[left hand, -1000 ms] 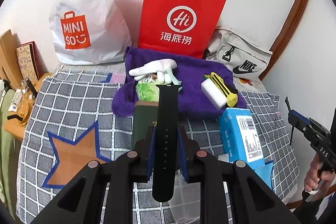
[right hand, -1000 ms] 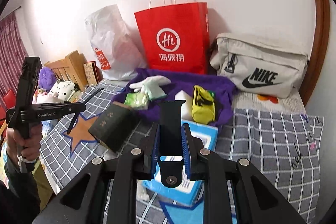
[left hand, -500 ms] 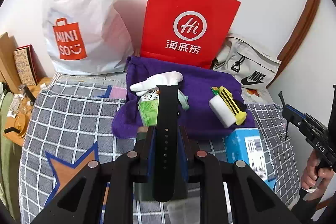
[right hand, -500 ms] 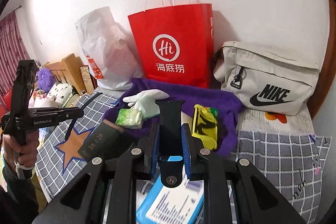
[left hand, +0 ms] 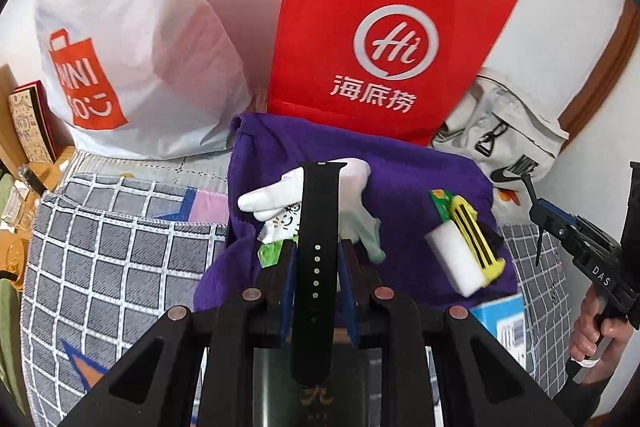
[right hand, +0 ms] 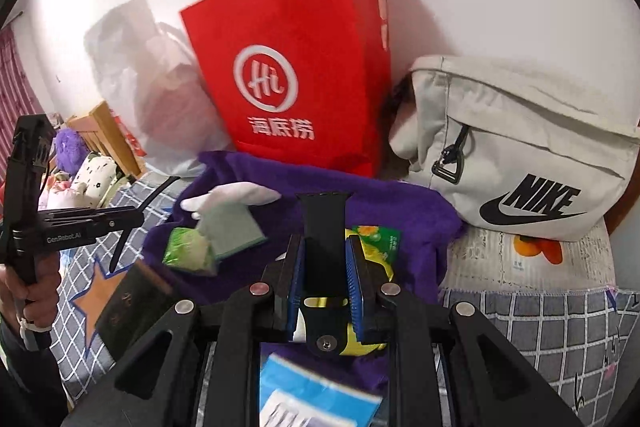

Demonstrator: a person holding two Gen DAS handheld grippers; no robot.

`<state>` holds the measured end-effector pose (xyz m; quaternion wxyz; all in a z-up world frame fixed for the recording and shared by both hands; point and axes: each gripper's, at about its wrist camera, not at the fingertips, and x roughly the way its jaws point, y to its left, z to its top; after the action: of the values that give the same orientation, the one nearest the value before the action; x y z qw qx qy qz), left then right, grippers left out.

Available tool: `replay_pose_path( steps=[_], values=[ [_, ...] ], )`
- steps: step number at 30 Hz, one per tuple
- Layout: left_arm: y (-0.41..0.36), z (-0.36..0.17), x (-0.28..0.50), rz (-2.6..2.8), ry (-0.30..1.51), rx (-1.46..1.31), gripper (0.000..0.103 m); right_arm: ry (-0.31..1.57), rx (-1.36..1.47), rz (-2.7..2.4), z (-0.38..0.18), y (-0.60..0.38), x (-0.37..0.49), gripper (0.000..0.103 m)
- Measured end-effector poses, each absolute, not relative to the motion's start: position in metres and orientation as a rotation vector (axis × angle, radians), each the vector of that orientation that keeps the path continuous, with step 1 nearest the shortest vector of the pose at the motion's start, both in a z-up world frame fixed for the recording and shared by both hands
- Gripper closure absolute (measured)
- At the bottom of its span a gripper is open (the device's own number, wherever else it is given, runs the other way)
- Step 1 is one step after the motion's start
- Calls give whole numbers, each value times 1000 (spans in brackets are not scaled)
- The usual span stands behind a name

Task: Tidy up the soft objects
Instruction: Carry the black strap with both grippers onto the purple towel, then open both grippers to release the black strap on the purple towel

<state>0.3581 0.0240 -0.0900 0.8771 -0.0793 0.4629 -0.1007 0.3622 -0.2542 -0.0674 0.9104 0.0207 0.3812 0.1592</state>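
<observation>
My left gripper (left hand: 318, 251) is shut on a long black watch strap (left hand: 318, 211) with a row of holes, which sticks up between the pads. My right gripper (right hand: 324, 243) is shut on a shorter black strap piece (right hand: 324, 223). Both hang over the near edge of a purple towel (left hand: 408, 179) on the bed. A white glove (left hand: 272, 199), a green tissue pack (right hand: 186, 253), a white sponge (left hand: 452, 259) with a yellow brush (left hand: 476, 239) and a green packet (right hand: 380, 237) lie on the towel.
A red paper bag (left hand: 384, 39), a white plastic bag (left hand: 132, 39) and a grey Nike bag (right hand: 520, 155) stand against the wall behind the towel. A blue box (right hand: 316, 399) and a dark book (right hand: 132, 303) lie on the checked blanket (left hand: 120, 259) near me.
Both grippers have moved forward toward the towel and the bags, which now look larger. The book and blue box have slid under the fingers. Both grips are unchanged.
</observation>
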Motion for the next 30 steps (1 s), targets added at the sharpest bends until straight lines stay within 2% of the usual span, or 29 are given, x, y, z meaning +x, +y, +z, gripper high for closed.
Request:
replay_pose_path(
  steps=[7,24,27,29,30],
  values=[
    [21,-106,381,-198,983,-166,83,801,122,321,-87,-266,382,83],
    [20,-142,411,-190,1040,-203,82,977,104,294,-130,-273,409,82],
    [21,-141,411,-180,1041,-193,81,998,107,296,-132,-273,411,80],
    [21,-139,411,-180,1044,-196,74,1000,109,300,-130,-272,411,78],
    [22,-137,409,-175,1037,-195,73,997,109,303,-129,-272,410,71]
  ],
)
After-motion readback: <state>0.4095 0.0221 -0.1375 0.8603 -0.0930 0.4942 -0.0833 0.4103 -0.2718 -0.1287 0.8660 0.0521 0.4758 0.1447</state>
